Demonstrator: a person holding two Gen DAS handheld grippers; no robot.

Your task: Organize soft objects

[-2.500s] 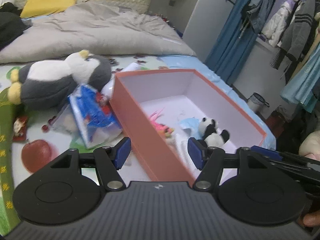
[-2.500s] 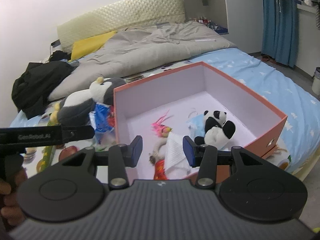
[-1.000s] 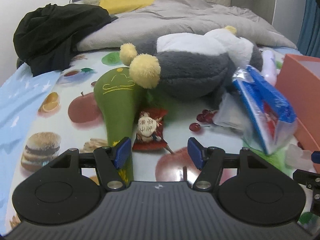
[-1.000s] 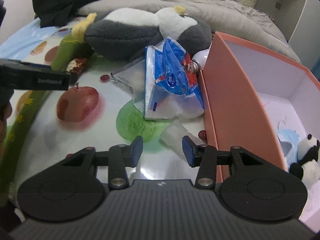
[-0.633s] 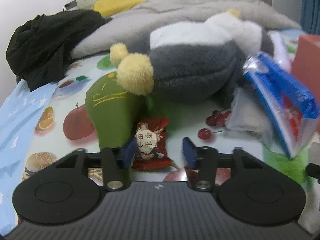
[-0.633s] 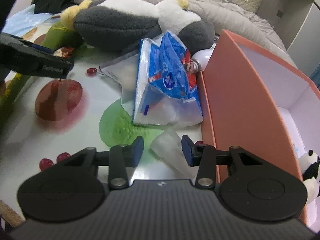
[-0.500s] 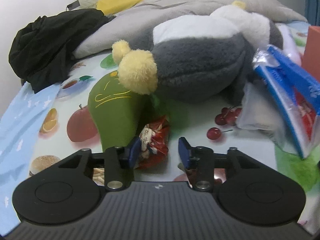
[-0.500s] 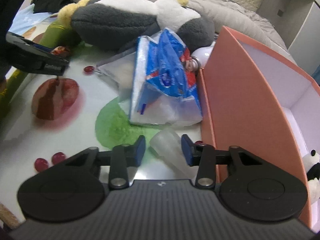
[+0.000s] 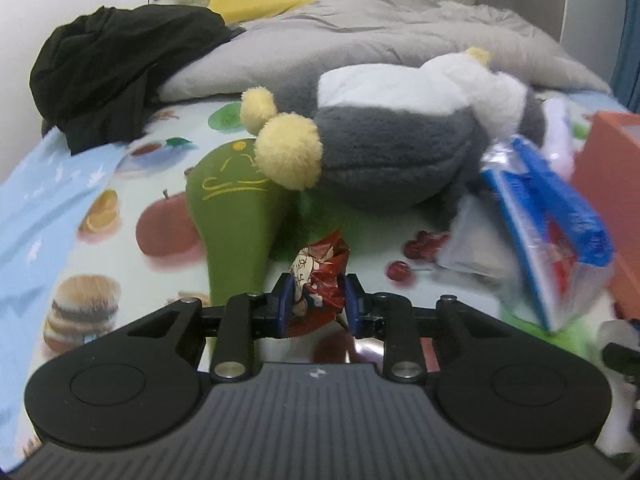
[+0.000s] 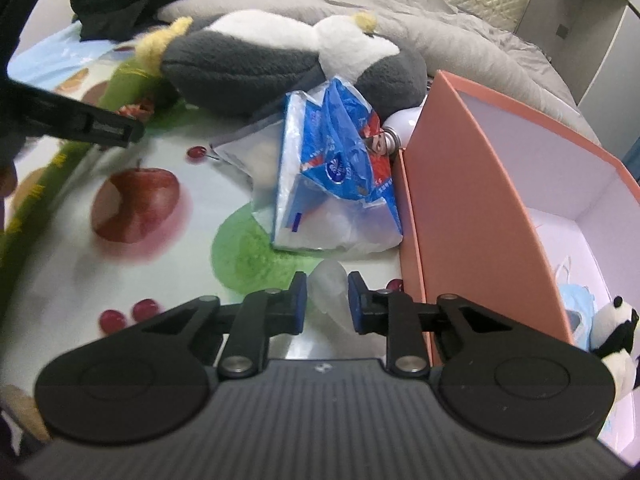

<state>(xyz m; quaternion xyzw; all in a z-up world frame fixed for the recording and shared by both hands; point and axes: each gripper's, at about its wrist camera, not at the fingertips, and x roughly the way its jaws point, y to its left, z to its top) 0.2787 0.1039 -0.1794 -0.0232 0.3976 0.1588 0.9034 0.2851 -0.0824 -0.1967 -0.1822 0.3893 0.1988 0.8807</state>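
My left gripper (image 9: 318,300) is shut on a small red packet (image 9: 320,276) with a cartoon face, its top crumpled between the jaws just above the fruit-print sheet. My right gripper (image 10: 328,298) is shut on a small translucent soft object (image 10: 330,282) beside the orange box (image 10: 456,200). A grey-and-white plush penguin (image 9: 400,140) lies behind, also in the right wrist view (image 10: 280,56). A green plush (image 9: 236,208) lies by its yellow feet. A blue tissue pack (image 10: 336,164) leans by the box. A panda toy (image 10: 616,324) lies in the box.
A grey duvet (image 9: 360,44), black clothes (image 9: 112,64) and a yellow pillow (image 9: 260,0) lie at the bed's head. A clear plastic bag (image 10: 244,152) sits under the tissue pack. The left gripper's arm (image 10: 72,116) crosses the right wrist view at left.
Both grippers moved from over the box to the sheet. The left jaws closed on the red packet and the right jaws closed on the translucent object.
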